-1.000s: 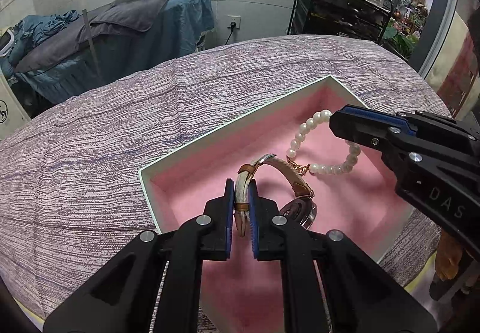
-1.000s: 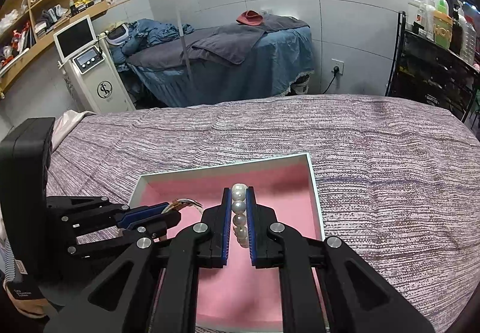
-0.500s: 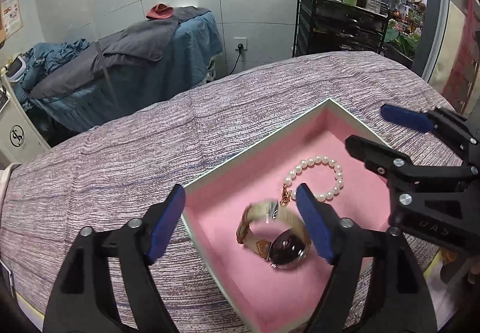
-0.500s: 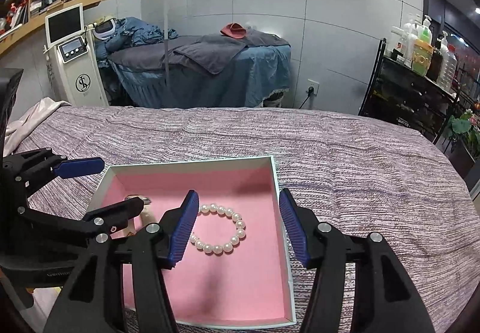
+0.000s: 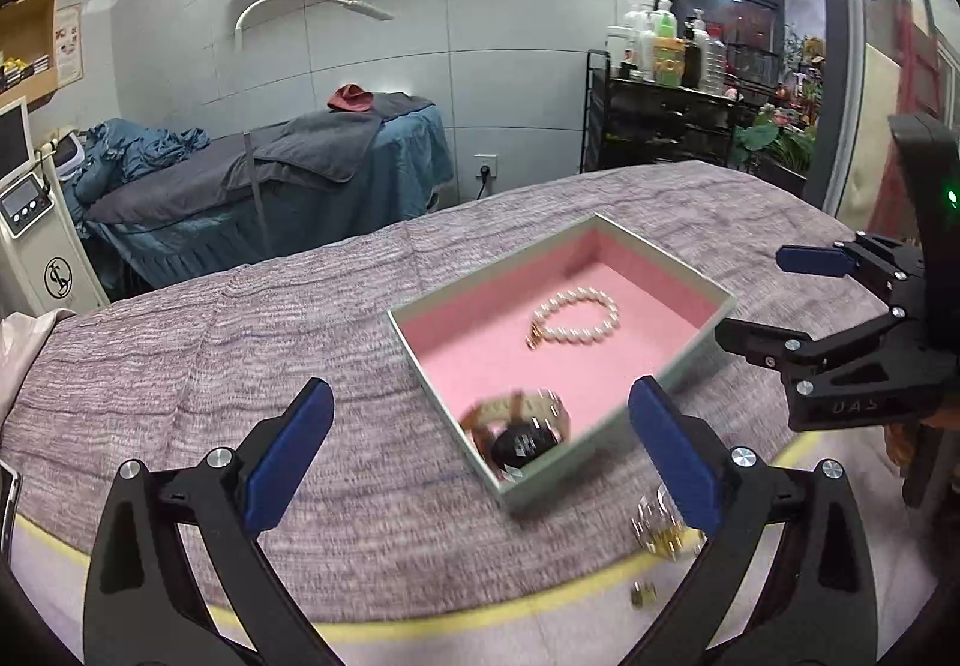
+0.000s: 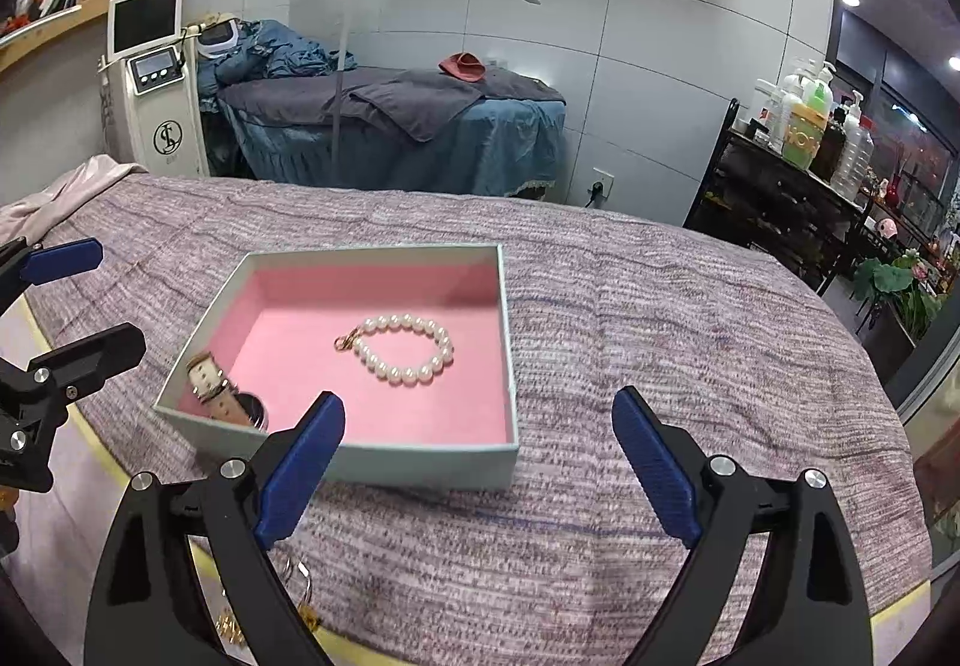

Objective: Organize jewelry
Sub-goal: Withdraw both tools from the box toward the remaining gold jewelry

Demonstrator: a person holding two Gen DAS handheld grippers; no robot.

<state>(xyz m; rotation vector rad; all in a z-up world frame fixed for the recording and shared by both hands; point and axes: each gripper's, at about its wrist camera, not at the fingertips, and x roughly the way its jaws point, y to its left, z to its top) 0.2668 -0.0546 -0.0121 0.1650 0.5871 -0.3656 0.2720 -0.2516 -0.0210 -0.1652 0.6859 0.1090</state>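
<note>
Starting nearest, at the left gripper (image 5: 480, 426): jaws just been opening, now flung wide, pinching nothing, only cloth and a corner of the box (image 5: 564, 468) showing between the blue pads. Same story at the right gripper (image 6: 477, 426): jaws just been opening too, spread and empty, hanging short of the box's near wall. Probably freed up on both sides for the next pick.

Dropping just below the claws, near the yellow edge strip: spotting a few small gold trinkets (image 5: 663, 534) loose on the purple woven cover (image 5: 240, 366), outside the box. Too blurred to name. Likely next for collecting.

Moving in: finding the watch (image 5: 522, 435) tucked into the near corner of the pink lining, pale strap curled up, dark dial low against the wall. Smeared in the left view, sharper in the right one.

Going further: seeing the pearl bracelet (image 5: 576, 318) laid flat as an open loop on the middle of the pink floor, gold clasp turned toward the watch, well apart from it. Spaced out that way, presumably, to avoid tangling strap with beads.

Ending at the back of the room: a draped treatment bed (image 5: 300, 168) and a black rack of bottles (image 5: 660, 84), no part of the job.
</note>
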